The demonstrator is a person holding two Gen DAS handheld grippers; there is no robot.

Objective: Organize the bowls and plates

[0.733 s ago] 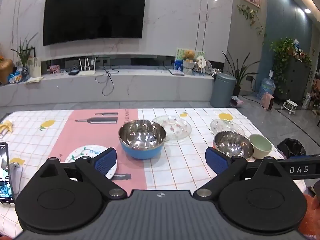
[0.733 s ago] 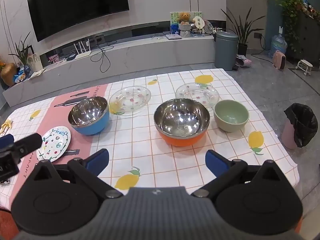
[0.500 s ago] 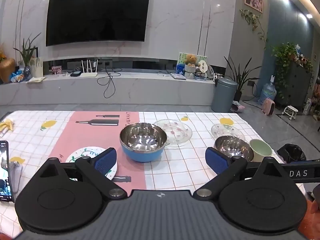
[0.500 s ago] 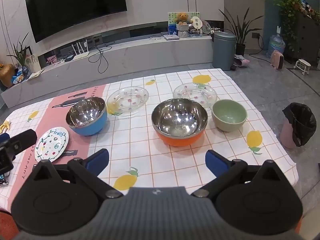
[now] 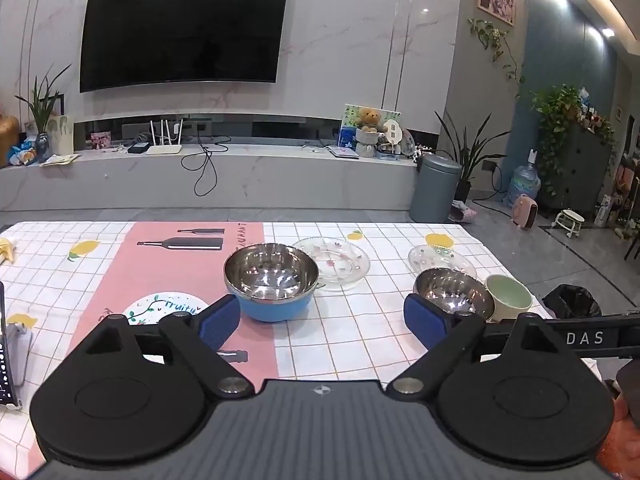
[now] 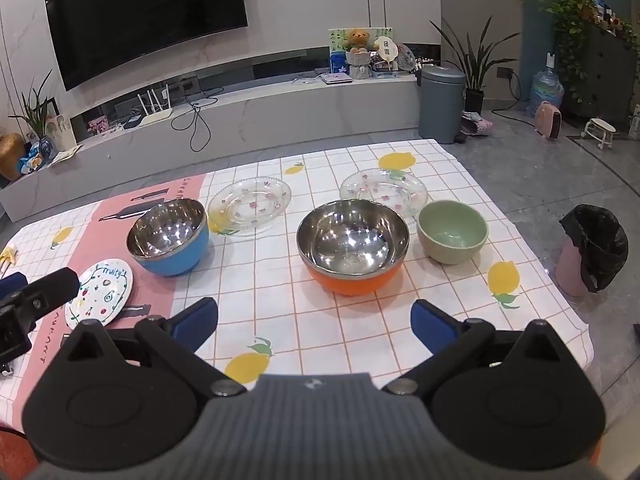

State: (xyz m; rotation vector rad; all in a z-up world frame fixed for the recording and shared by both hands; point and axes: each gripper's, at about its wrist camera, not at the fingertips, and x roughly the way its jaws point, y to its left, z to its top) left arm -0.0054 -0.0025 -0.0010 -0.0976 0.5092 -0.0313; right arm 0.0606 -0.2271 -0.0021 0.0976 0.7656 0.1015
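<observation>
On the checked tablecloth stand a blue steel bowl (image 5: 272,284) (image 6: 170,236), an orange steel bowl (image 6: 352,248) (image 5: 452,292) and a green bowl (image 6: 452,236) (image 5: 510,296). Behind them lie two clear glass plates (image 6: 250,206) (image 6: 384,192). A white fruit-pattern plate (image 6: 100,292) (image 5: 164,308) lies at the near left. My left gripper (image 5: 320,324) hovers open over the near table, short of the blue bowl, with nothing between its fingers. My right gripper (image 6: 315,322) is open too, in front of the orange bowl and holding nothing.
A phone on a stand (image 5: 6,352) sits at the table's left edge. A bin with a black bag (image 6: 596,244) stands on the floor just past the table's right edge. A grey trash can (image 6: 440,104) and a long TV bench are behind the table.
The left wrist view has shifted slightly, so the table sits a little lower in frame. No dish has moved, and both grippers have stayed open.
</observation>
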